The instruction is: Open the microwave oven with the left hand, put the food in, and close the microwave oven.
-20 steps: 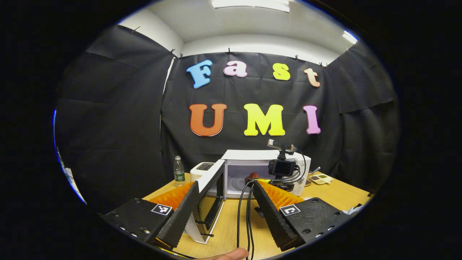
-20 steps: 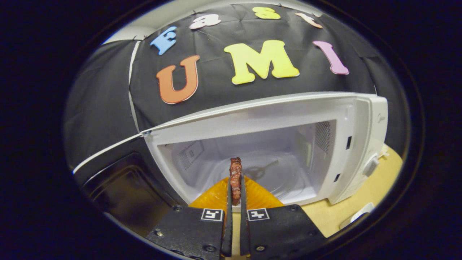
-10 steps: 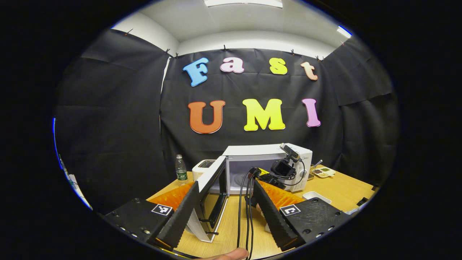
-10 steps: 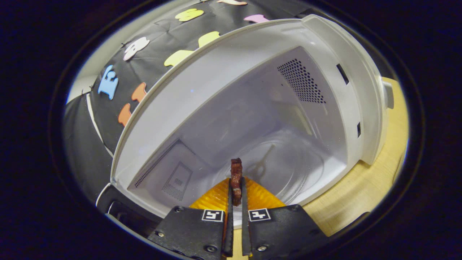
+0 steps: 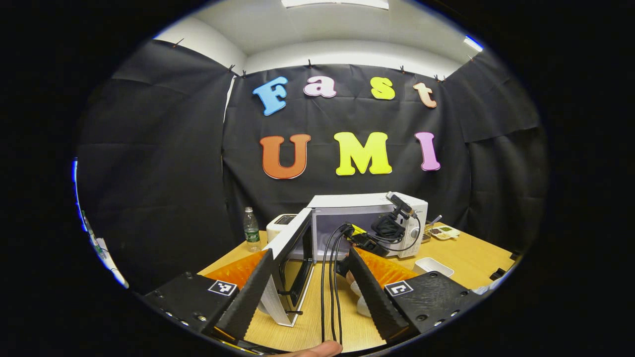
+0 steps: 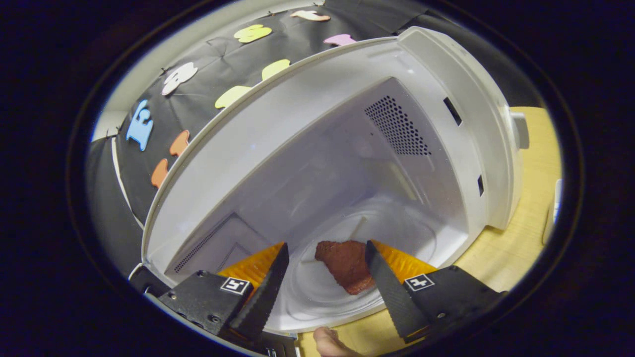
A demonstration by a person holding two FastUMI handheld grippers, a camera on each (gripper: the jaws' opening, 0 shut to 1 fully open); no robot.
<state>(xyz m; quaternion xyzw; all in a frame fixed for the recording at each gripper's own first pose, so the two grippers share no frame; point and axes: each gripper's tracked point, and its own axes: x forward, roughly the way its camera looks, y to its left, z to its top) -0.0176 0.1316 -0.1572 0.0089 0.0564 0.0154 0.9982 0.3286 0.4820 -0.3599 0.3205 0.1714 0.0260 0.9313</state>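
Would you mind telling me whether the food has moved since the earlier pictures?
Yes. The food has dropped from the right gripper, now open, onto the microwave turntable.

Black cloth [image 5: 149, 163] hangs as booth walls on three sides, pinned along its top edge. Above it, a white wall [image 5: 347, 55] and white ceiling [image 5: 322, 22] with lit panels [image 5: 335, 3]. A light wooden table [image 5: 471, 258] fills the lower area, its far edge close to the back cloth. Lighting is even, from overhead.
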